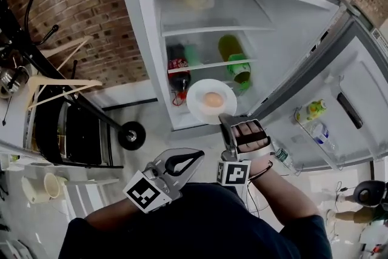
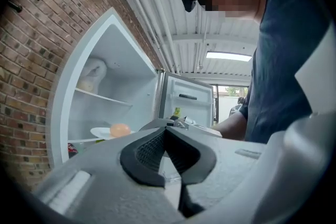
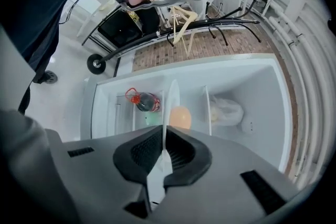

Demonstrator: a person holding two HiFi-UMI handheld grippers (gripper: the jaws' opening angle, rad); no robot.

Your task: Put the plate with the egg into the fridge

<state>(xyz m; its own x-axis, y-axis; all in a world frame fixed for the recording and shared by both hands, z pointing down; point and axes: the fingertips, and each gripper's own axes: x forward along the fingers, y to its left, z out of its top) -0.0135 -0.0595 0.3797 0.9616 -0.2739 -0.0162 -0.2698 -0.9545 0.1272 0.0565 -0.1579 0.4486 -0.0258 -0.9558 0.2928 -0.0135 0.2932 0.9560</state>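
My right tool (image 1: 228, 120) is squeezed tight on the near edge of the plate (image 1: 196, 104), which sticks out flat ahead with the egg (image 1: 212, 99) on it, just at the front of the open fridge (image 1: 145, 27), while my closed, empty left tool (image 1: 193, 159) hangs farther back.

Fridge (image 1: 142, 21) front open, door (image 1: 362, 63) swung wide right | top shelf (image 1: 212, 28): pale bag (image 1: 198, 0) at back, room in front | lower down: cola bottle (image 1: 178, 71) left, green bottle (image 1: 234, 62) right | wheeled rack (image 1: 131, 134) flanks left side

The egg (image 1: 213, 99) lies on the plate (image 1: 196, 107), just before the open fridge (image 1: 147, 39).
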